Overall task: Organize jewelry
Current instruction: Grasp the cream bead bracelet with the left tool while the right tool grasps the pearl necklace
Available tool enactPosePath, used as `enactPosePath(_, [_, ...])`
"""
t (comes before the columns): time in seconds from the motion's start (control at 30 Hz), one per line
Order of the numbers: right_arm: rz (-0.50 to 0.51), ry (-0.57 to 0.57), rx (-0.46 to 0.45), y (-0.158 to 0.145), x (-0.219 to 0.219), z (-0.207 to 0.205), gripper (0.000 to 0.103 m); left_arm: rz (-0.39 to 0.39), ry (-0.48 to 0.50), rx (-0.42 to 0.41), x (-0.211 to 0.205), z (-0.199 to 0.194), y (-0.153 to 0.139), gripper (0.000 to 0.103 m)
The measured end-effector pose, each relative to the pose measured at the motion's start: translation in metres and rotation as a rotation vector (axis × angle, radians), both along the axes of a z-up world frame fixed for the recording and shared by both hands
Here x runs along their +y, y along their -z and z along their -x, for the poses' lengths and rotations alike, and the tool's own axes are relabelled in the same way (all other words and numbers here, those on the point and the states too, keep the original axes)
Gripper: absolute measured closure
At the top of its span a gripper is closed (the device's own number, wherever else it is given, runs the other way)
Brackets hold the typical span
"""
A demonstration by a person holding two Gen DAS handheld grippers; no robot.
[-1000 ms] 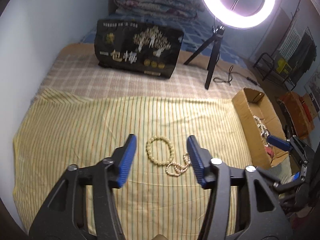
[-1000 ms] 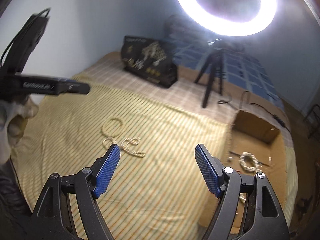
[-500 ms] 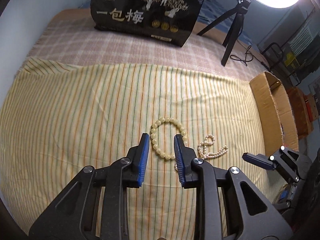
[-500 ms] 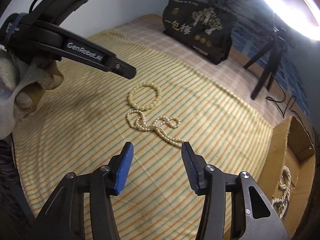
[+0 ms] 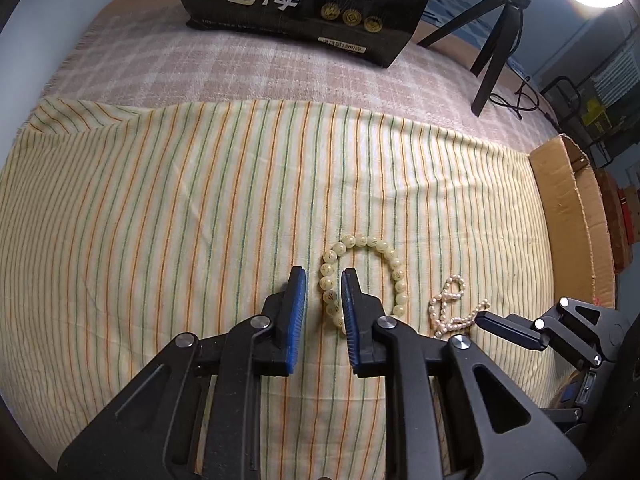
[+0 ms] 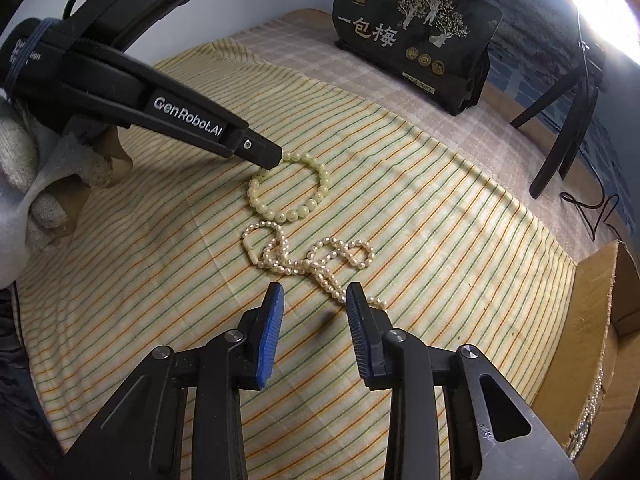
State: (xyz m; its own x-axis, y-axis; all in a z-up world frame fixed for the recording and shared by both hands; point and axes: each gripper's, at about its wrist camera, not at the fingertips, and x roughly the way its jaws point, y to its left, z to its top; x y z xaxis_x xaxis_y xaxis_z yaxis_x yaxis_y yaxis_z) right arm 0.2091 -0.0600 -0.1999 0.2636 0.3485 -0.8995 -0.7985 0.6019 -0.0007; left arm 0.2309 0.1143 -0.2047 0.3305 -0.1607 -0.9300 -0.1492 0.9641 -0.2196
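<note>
The bead bracelet [image 5: 362,278] lies flat on the striped cloth [image 5: 180,220]. Its left arc is straddled by the narrowly parted jaws of the left gripper [image 5: 322,286], not yet pinched. Just right of the bracelet lies the pearl necklace [image 6: 310,258]; its trailing end is bracketed by the spread jaws of the right gripper [image 6: 315,300]. Further right of the bracelet, a pearl strand is seen in the cardboard box [image 6: 592,320]. Both grippers are held low, angled down toward the cloth.
</note>
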Motion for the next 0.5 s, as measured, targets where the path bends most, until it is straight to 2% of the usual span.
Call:
enactPosePath(0.43, [0.043,0.010,0.010,0.013,0.024,-0.005,0.077,-0.012,0.029,0.025,-0.006,-0.007,0.014,0.086])
enactPosePath(0.5, [0.042,0.018,0.008,0.013,0.026,-0.006,0.083,-0.007,0.023,0.024,-0.005,-0.007,0.015,0.086])
